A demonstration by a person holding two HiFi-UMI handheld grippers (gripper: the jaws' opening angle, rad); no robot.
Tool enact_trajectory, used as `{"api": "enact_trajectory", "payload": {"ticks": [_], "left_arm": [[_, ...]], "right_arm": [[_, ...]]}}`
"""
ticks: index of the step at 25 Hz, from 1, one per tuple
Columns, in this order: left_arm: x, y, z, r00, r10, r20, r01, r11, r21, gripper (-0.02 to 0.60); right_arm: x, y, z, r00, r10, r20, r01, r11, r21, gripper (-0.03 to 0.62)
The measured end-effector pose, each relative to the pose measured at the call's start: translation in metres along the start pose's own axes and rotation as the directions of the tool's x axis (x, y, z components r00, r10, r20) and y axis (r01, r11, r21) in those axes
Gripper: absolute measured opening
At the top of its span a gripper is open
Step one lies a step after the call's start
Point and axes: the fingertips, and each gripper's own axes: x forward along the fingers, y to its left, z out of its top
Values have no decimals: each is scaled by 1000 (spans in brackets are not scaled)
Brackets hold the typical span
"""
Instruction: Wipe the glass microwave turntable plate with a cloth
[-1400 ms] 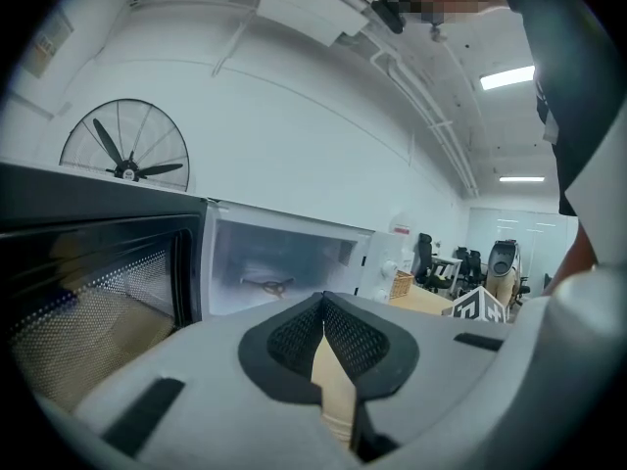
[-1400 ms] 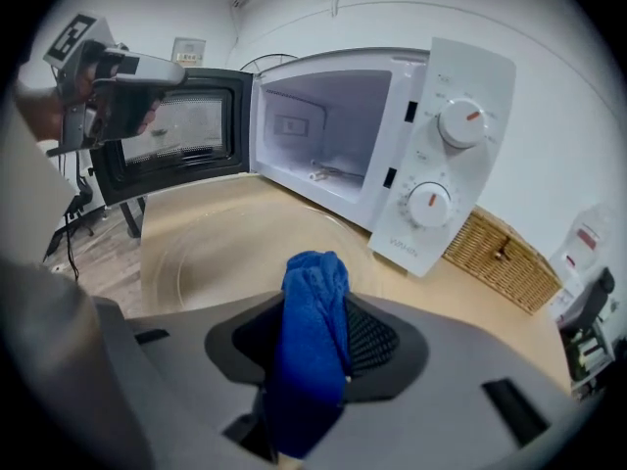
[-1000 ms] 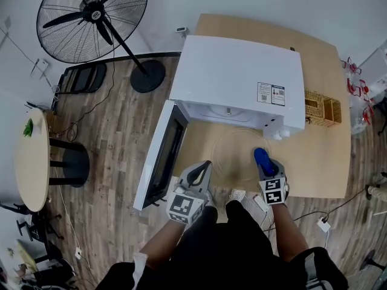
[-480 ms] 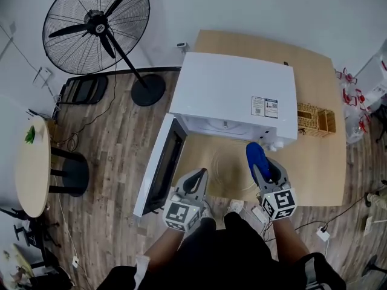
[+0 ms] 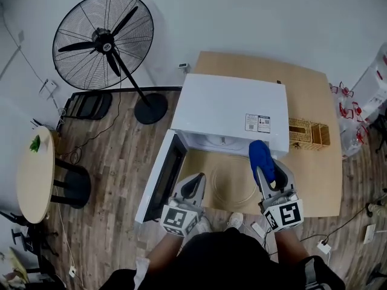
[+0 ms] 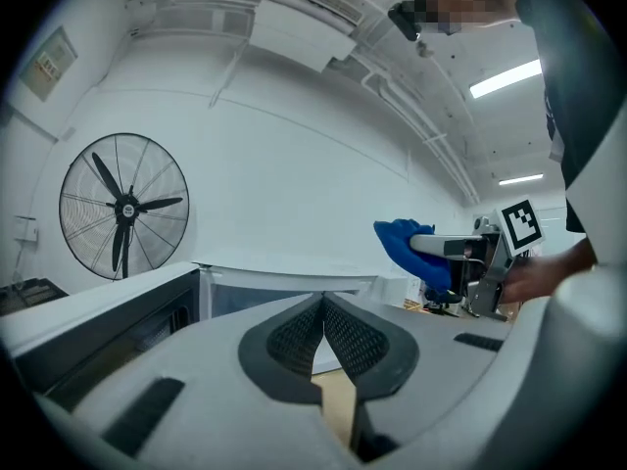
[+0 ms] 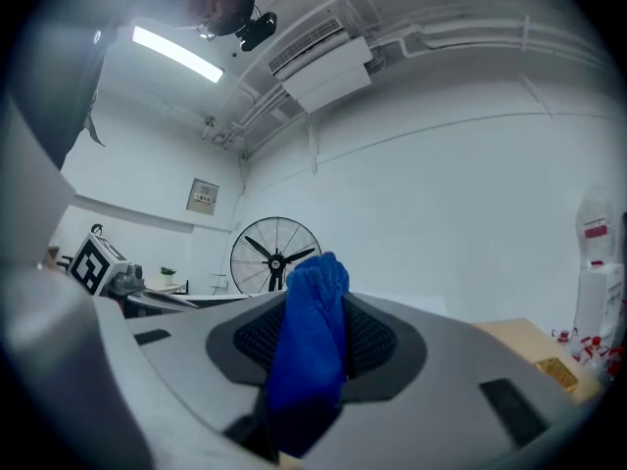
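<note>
The clear glass turntable plate (image 5: 233, 189) lies flat on the wooden table (image 5: 314, 180), in front of the white microwave (image 5: 230, 110) whose door (image 5: 160, 174) stands open to the left. My right gripper (image 5: 263, 164) is held over the plate's right rim, shut on a blue cloth (image 5: 260, 151) that bulges from between its jaws (image 7: 312, 346). My left gripper (image 5: 195, 181) hovers at the plate's left edge beside the door, its jaws shut with nothing between them (image 6: 321, 323). The left gripper view also catches the blue cloth (image 6: 404, 248) held level with it.
A wicker basket (image 5: 308, 133) stands on the table to the right of the microwave. A big pedestal fan (image 5: 103, 41) stands on the floor at the back left, with a round side table (image 5: 33, 168) and a stool (image 5: 72, 183) at far left. Cables and plugs lie on the floor near my feet.
The right gripper has lifted the cloth up off the plate and moved it toward the microwave's front. The left gripper stays shut at the plate's left edge.
</note>
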Motion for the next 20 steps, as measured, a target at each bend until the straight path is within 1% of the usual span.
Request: {"api": "enact_trajectory", "payload": {"ticks": [6, 11, 20], "left_arm": [[2, -1, 23, 1000, 4, 31, -5, 1000, 31, 2], [3, -4, 34, 998, -2, 55, -1, 999, 43, 2], [4, -6, 46, 997, -6, 78, 1, 998, 62, 2]], "right_arm": [[1, -2, 22, 999, 5, 52, -4, 1000, -25, 138], [-1, -4, 33, 996, -20, 88, 28, 996, -80, 130], [-3, -2, 42, 992, -26, 120, 35, 997, -76, 129]]}}
